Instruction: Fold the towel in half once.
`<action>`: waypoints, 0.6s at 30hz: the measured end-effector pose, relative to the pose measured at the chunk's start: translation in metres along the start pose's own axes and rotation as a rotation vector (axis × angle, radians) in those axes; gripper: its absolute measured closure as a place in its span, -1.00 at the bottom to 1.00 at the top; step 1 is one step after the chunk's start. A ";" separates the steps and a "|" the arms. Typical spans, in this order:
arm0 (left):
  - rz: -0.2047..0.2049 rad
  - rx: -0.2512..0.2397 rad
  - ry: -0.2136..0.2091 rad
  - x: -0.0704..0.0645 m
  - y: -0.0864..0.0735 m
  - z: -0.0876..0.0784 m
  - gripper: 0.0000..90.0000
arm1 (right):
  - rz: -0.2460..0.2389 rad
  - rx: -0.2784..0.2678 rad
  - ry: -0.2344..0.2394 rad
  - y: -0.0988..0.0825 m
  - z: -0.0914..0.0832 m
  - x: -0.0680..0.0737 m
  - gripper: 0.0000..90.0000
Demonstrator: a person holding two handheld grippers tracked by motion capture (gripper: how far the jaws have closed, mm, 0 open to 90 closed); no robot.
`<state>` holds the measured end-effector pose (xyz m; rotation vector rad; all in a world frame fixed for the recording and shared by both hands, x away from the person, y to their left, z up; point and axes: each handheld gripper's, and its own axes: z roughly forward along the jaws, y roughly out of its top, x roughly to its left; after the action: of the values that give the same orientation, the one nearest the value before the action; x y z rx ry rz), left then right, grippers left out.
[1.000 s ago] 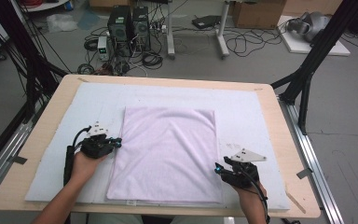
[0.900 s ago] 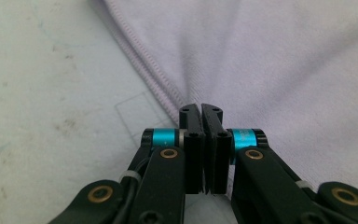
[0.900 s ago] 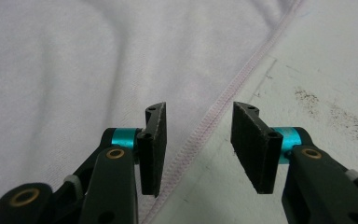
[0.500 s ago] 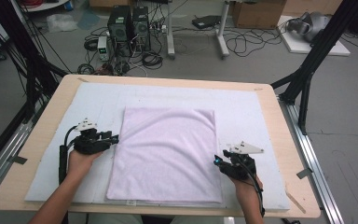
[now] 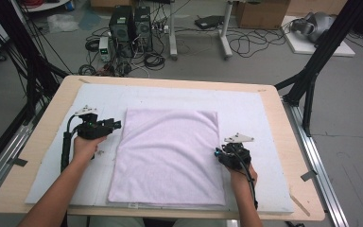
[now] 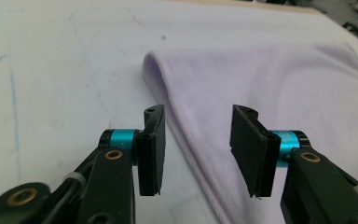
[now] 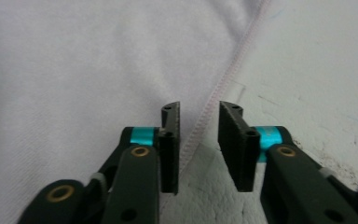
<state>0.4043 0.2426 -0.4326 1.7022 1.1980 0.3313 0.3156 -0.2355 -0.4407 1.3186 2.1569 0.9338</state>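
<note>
A folded lavender towel (image 5: pixel 168 156) lies flat on the white mat (image 5: pixel 246 101). My left gripper (image 5: pixel 118 124) points at the towel's left edge near its far corner. Its jaws have just been opening and stand open (image 6: pixel 198 114), with the towel's folded edge (image 6: pixel 284 79) lying on the mat under the gap. My right gripper (image 5: pixel 216 153) is at the towel's right edge, toward the near half. Its jaws have just been closing but still show a gap (image 7: pixel 199 109). The stitched hem of the towel (image 7: pixel 74 70) runs between them, untouched by the pads.
The mat covers most of the wooden table (image 5: pixel 66 90). Black frame posts (image 5: pixel 312 80) stand at the table's far corners. Computers and cables (image 5: pixel 132 23) lie on the floor beyond the far edge.
My left hand has moved away from the person along the towel's left edge. My right hand has shifted left and farther in, up to the towel's right edge.
</note>
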 end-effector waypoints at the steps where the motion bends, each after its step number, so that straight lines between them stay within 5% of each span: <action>1: 0.003 0.004 -0.002 0.001 0.003 0.005 0.24 | 0.001 -0.008 0.001 0.000 -0.001 0.000 0.42; 10: 0.019 0.082 0.024 0.017 0.025 0.059 0.18 | -0.009 -0.056 0.010 0.000 -0.009 0.000 0.32; 12: 0.068 0.098 0.037 0.015 0.029 0.064 0.52 | -0.006 -0.062 0.010 0.000 -0.011 -0.001 0.31; 13: 0.099 0.081 0.047 0.014 0.030 0.065 0.89 | -0.003 -0.062 0.009 0.000 -0.011 -0.002 0.31; 16: 0.083 0.061 0.117 0.019 0.038 0.067 0.96 | 0.004 -0.069 0.005 -0.001 -0.012 -0.004 0.30; 18: 0.033 0.047 0.134 0.025 0.040 0.069 0.96 | 0.009 -0.070 0.006 -0.001 -0.011 -0.004 0.30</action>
<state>0.4857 0.2236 -0.4398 1.7648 1.2848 0.4466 0.3094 -0.2428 -0.4336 1.2945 2.1039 1.0088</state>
